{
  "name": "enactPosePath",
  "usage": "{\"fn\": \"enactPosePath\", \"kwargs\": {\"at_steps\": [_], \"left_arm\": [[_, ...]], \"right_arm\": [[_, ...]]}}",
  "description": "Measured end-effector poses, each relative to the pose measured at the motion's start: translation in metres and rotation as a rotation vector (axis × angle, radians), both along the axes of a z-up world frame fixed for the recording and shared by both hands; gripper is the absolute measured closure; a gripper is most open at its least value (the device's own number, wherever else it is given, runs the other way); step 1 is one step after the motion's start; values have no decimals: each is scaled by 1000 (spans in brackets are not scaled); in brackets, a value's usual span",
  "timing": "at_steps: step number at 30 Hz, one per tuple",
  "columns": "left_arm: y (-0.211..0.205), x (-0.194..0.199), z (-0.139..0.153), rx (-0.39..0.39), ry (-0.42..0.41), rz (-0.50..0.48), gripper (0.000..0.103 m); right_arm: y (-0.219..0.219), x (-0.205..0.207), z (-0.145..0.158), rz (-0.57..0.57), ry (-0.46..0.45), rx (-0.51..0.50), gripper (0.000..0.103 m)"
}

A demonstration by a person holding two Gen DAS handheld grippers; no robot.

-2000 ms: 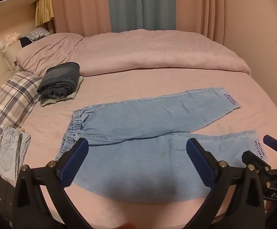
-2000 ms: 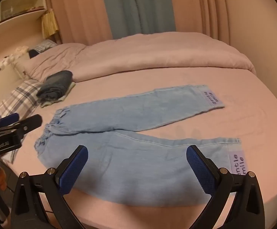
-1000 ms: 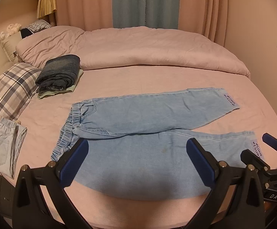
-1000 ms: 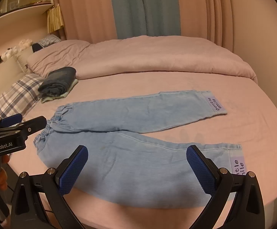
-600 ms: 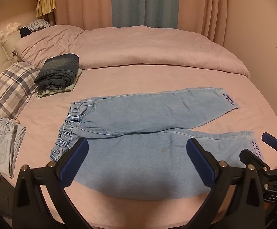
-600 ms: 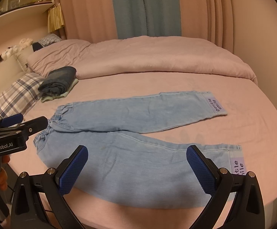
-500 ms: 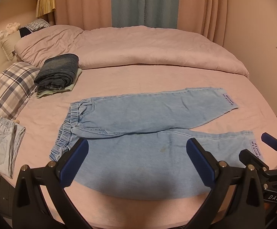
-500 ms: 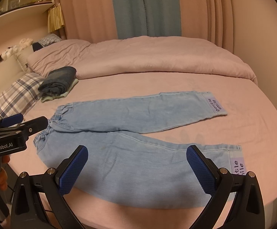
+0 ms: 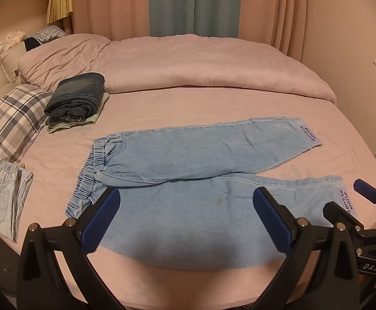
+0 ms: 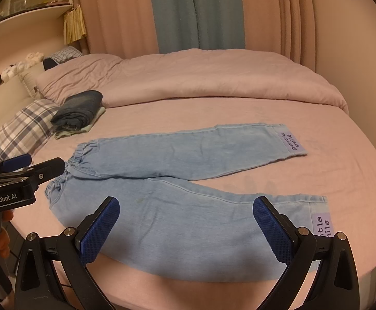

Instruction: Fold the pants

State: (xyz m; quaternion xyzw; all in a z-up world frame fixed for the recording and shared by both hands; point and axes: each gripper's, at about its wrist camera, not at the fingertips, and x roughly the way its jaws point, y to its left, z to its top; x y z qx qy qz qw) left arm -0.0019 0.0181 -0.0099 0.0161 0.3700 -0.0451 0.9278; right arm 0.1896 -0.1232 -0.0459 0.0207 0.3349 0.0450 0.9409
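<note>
Light blue denim pants [image 9: 188, 170] lie flat on the pink bed, waistband at the left, both legs spread toward the right; they also show in the right wrist view [image 10: 182, 180]. Each cuff carries a lilac label [image 10: 291, 140]. My left gripper [image 9: 185, 219] is open and empty, held above the near leg. My right gripper [image 10: 185, 222] is open and empty, also above the near leg. The right gripper's tip shows at the right edge of the left wrist view [image 9: 369, 201]; the left gripper's tip shows near the waistband in the right wrist view [image 10: 32, 168].
A folded stack of dark jeans [image 9: 76, 100] sits at the back left. A plaid pillow [image 9: 7, 124] and another light denim garment [image 9: 4, 199] lie at the left edge. A rumpled pink duvet [image 9: 201, 67] fills the back. The bed's near edge [image 9: 188, 292] is just below the grippers.
Both views have shifted slightly over two seconds, as the grippers rose and drew back a little. The pants have not moved. Both grippers stay open.
</note>
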Motion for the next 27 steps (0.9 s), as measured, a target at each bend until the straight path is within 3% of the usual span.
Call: {"fn": "enactPosePath", "kwargs": {"at_steps": [27], "left_arm": [[-1,2,-1,-21,-3,-5,0]], "right_arm": [[-1,1,0,6,-1,-9,0]]}}
